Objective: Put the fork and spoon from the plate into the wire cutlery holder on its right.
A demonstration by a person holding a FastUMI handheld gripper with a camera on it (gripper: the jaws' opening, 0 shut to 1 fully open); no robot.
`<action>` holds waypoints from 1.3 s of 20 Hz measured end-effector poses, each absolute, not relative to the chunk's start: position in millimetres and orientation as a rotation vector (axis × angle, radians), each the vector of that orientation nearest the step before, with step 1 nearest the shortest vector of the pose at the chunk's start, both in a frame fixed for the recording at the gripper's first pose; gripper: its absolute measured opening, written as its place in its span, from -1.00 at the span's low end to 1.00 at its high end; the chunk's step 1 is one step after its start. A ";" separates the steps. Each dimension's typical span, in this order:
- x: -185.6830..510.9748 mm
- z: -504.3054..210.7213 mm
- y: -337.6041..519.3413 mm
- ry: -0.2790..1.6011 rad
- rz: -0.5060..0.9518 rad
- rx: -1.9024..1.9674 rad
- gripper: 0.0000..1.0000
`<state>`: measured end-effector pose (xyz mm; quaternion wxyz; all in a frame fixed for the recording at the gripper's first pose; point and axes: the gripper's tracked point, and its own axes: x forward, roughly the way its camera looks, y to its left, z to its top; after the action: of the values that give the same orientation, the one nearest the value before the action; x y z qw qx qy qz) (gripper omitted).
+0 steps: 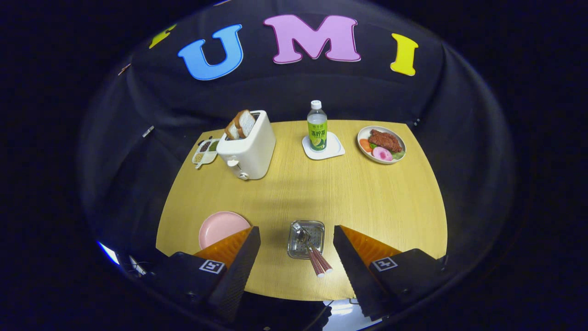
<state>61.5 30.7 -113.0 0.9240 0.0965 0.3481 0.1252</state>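
1. While the gripper point(296, 239) is held above the near edge of the light wooden table point(367, 202), its two fingers are spread wide apart and nothing is gripped between them.
2. Between the fingers, the square silver wire cutlery holder point(306, 238) is seen, standing upright on the table.
3. Inside the holder, the metal fork and spoon with striped pink handles point(317, 262) are found, their handles sticking out toward six o'clock.
4. At nine o'clock from the holder, just beyond the left finger, the round pink plate point(221, 227) is seen lying bare.
5. At eleven o'clock, far off, a white toaster point(248, 147) loaded with bread slices is placed, a small divided dish point(204, 152) beside it.
6. At twelve o'clock, a green-labelled bottle point(317, 126) is set on a white coaster point(323, 147).
7. At one o'clock, a white plate of food point(381, 144) is placed.
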 end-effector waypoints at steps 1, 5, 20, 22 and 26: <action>59.1 -109.7 29.4 0.667 0.244 0.192 0.99; 50.2 -89.7 25.6 0.462 0.194 0.149 0.98; 18.1 -105.6 59.4 0.390 0.216 0.117 0.98; 18.7 -106.6 60.3 0.393 0.219 0.114 0.98; 17.5 -103.5 61.3 0.387 0.223 0.110 0.98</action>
<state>17.5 61.3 -103.5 0.9736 0.0545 0.1920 0.1106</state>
